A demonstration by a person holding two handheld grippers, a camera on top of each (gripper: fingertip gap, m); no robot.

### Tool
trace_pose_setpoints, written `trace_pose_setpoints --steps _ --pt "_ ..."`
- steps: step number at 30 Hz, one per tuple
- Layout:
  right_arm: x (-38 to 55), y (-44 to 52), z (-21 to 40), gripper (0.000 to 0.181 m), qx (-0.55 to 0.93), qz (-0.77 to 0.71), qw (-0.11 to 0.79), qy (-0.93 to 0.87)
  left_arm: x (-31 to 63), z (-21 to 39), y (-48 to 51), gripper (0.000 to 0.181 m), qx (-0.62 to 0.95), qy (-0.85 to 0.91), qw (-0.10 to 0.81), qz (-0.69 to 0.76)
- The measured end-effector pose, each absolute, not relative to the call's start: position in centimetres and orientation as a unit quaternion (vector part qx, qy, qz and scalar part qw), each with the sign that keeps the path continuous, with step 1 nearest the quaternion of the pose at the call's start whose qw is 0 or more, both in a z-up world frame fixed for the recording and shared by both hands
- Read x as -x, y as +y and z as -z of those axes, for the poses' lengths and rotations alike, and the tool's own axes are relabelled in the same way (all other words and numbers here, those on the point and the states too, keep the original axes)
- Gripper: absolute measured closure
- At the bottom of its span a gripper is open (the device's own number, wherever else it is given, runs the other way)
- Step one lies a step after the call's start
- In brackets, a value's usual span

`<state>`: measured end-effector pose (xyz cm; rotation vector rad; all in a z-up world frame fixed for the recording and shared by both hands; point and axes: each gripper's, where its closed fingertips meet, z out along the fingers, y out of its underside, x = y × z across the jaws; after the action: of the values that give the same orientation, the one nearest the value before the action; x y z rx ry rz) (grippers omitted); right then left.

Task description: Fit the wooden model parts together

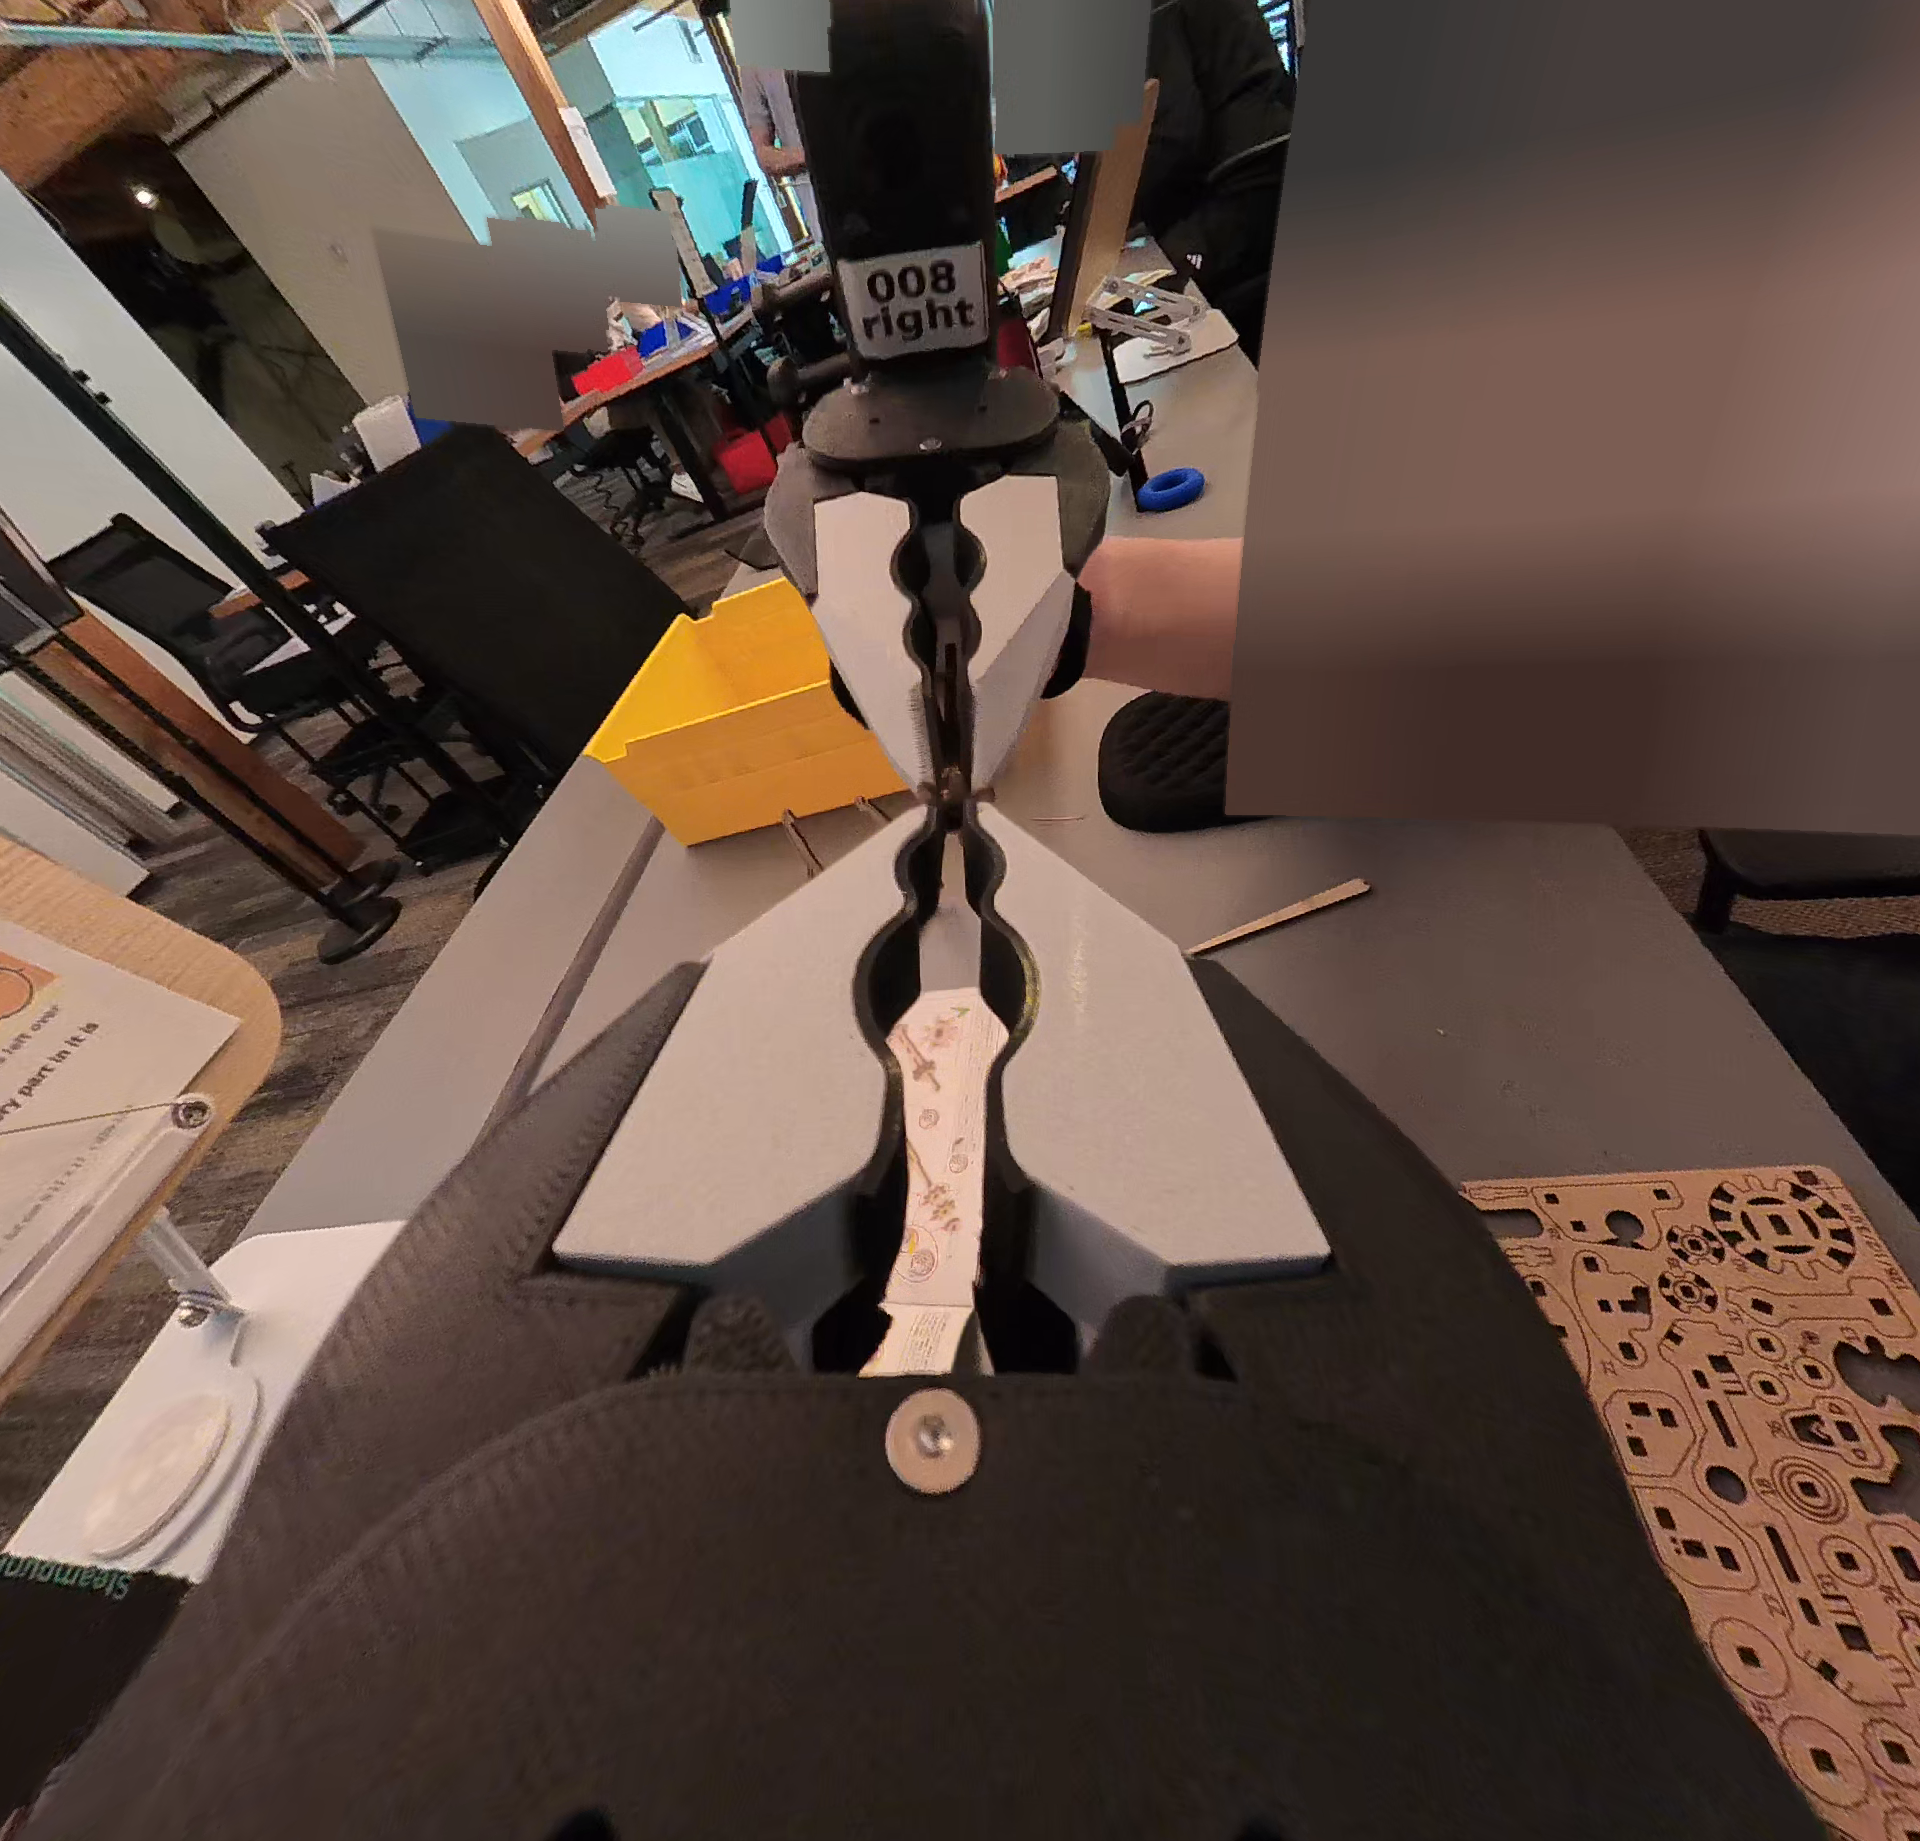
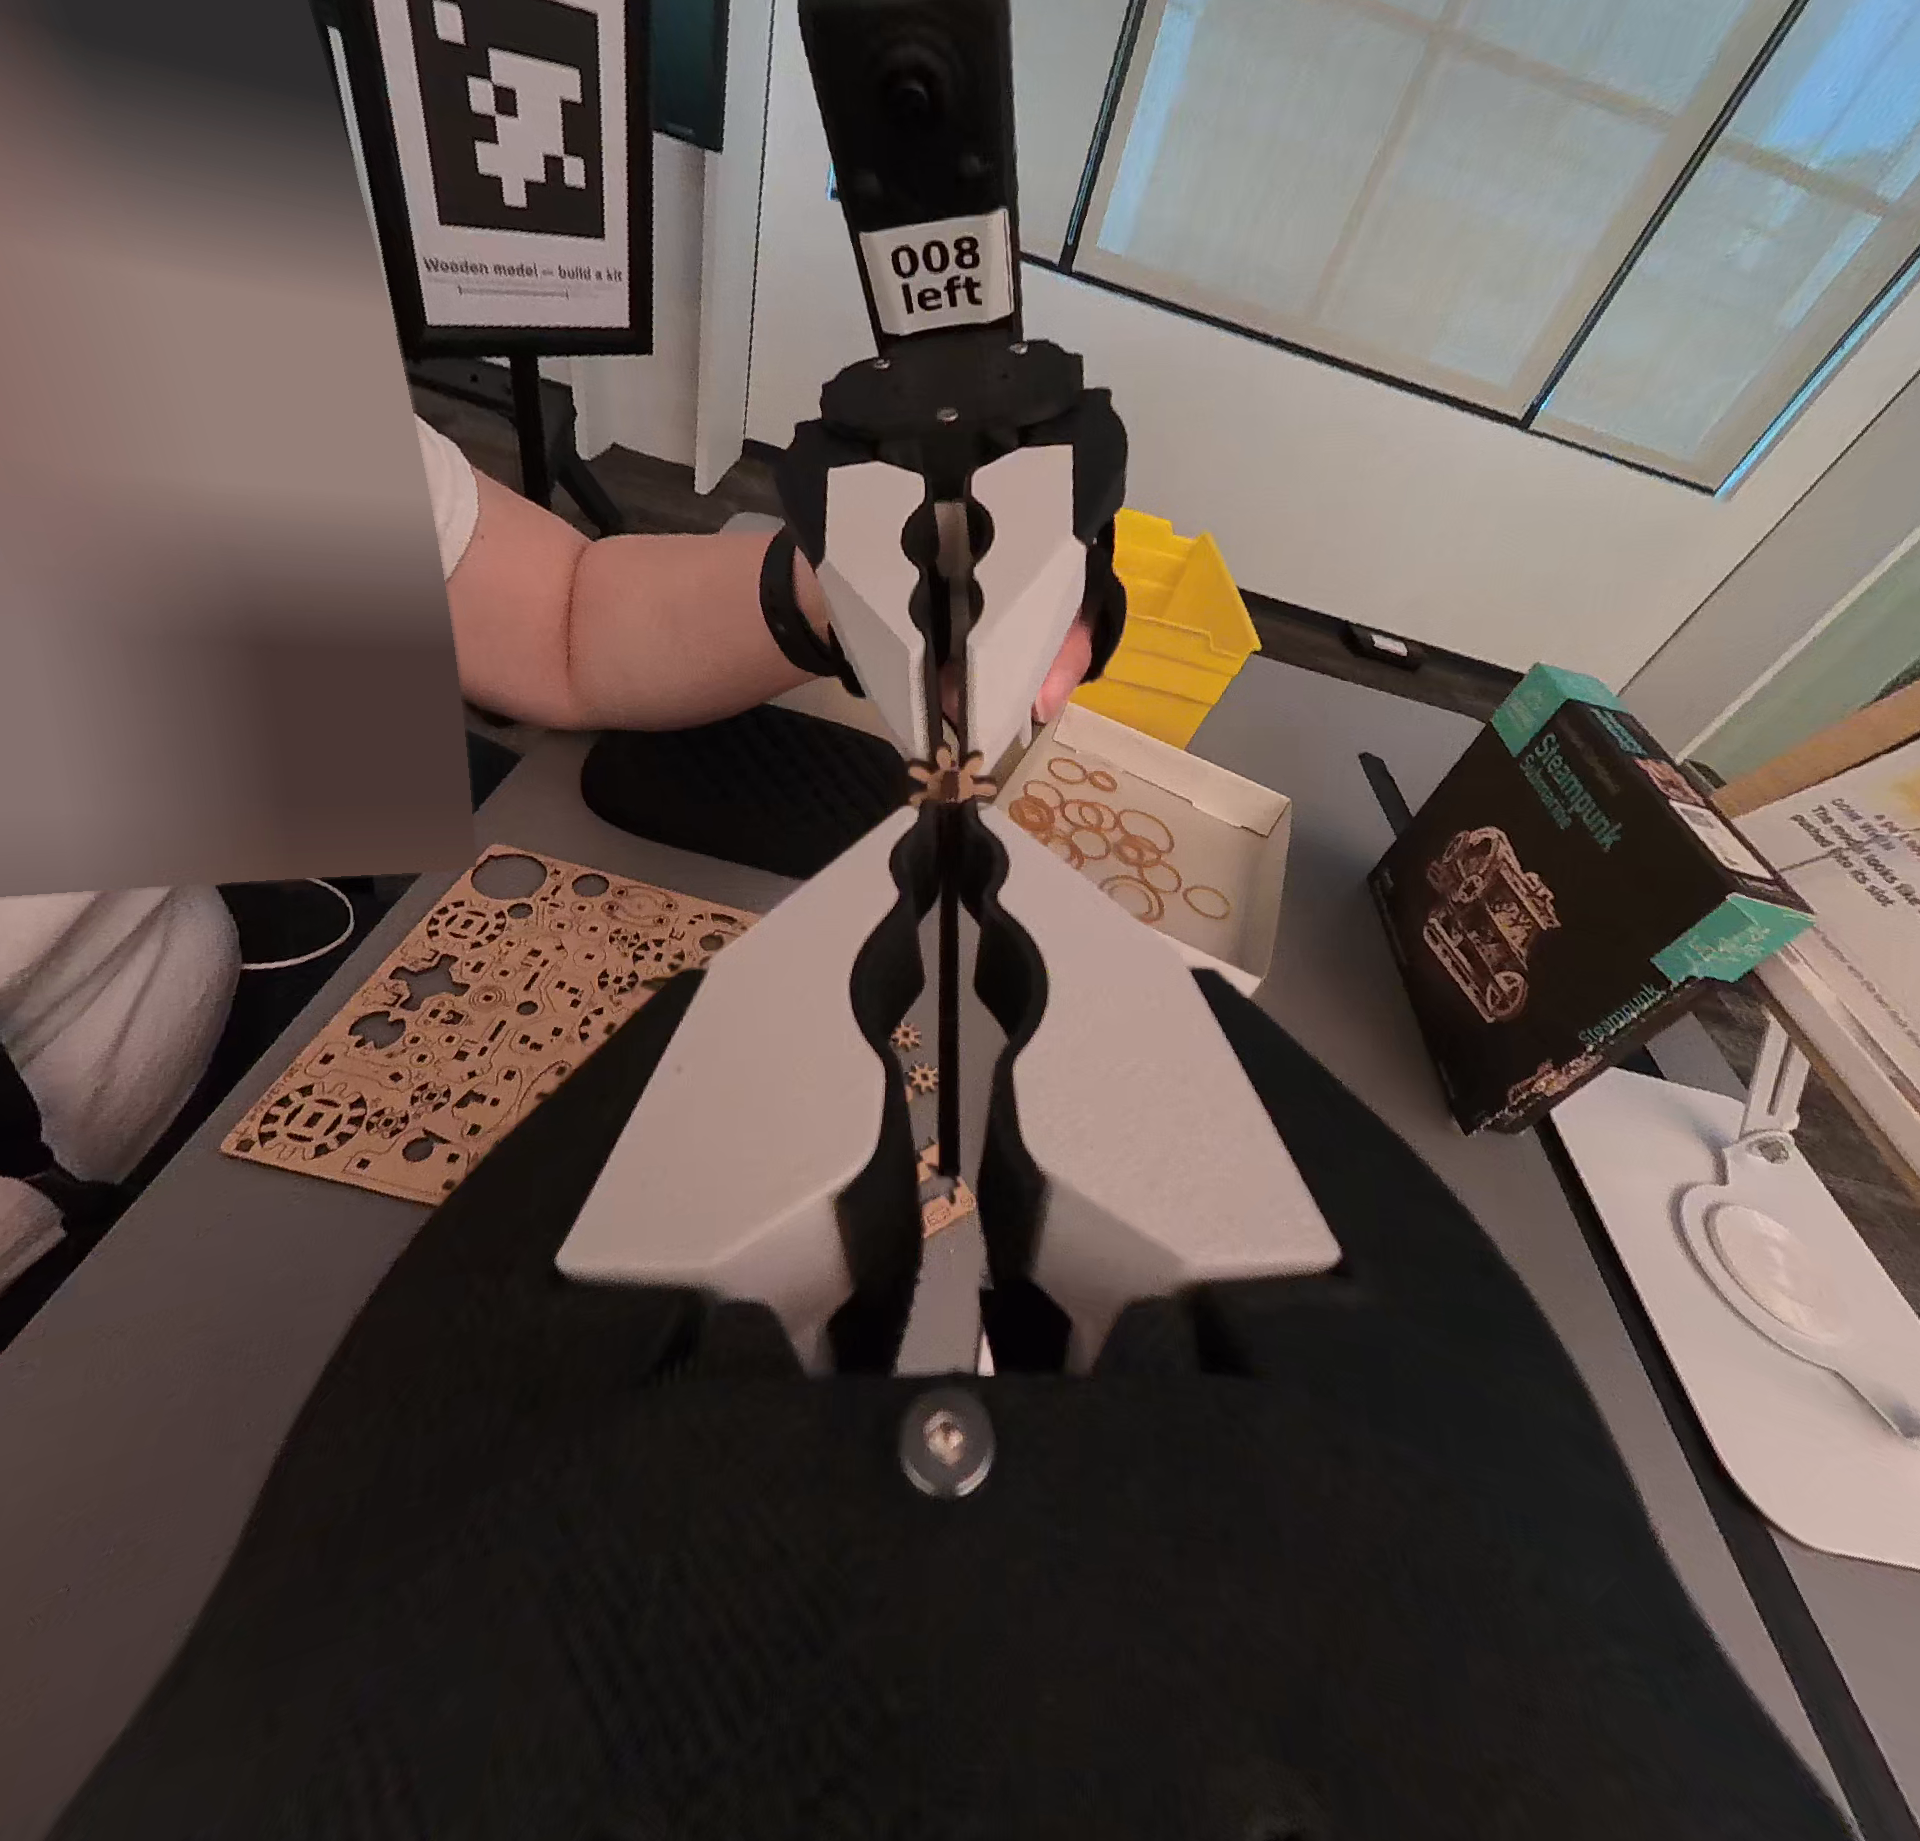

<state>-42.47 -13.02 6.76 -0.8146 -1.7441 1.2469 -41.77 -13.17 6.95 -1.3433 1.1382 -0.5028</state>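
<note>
Closest in, your left gripper (image 1: 948,827) and right gripper (image 2: 943,823) are both pinching shut tip-to-tip on the small wooden gear (image 2: 945,775), steadying it above the table (image 1: 1455,1012) for fitting.

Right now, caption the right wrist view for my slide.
Both grippers meet tip to tip on a small wooden gear above the grey table.

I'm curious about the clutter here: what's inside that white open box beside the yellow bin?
The white box holds a loose scatter of thin tan rings. Its near-left corner is hidden behind the left gripper, so anything there cannot be seen.
</note>
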Motion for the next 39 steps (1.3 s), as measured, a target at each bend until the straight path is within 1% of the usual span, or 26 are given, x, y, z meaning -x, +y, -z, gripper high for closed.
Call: trace_pose_setpoints --steps 6,16,31,33,35,36,39 --pt "42.5 -12.6 -5.8 0.181 0.343 -0.460 0.405 -0.712 41.8 -6.1 -12.8 0.181 0.596 0.494 0.597 0.210" --pt "42.7 -12.7 -4.9 0.180 0.353 -0.447 0.386 -0.726 42.0 -5.1 -12.7 0.181 0.609 0.511 0.577 0.190" --pt "43.1 -12.8 -2.2 0.181 0.362 -0.386 0.364 -0.767 42.4 -2.3 -12.7 0.181 0.642 0.547 0.513 0.158" --pt "43.3 -12.5 -2.0 0.180 0.361 -0.377 0.371 -0.768 42.7 -2.3 -12.4 0.181 0.640 0.550 0.516 0.146" --pt "43.4 -12.3 -3.1 0.180 0.355 -0.406 0.384 -0.749 42.7 -3.6 -12.3 0.179 0.630 0.532 0.543 0.158" --pt "43.2 -12.4 -3.9 0.180 0.348 -0.429 0.388 -0.738 42.7 -4.5 -12.2 0.172 0.626 0.517 0.560 0.168" --pt "42.9 -12.2 -4.7 0.179 0.337 -0.428 0.411 -0.731 42.3 -5.1 -12.1 0.174 0.614 0.510 0.580 0.165"
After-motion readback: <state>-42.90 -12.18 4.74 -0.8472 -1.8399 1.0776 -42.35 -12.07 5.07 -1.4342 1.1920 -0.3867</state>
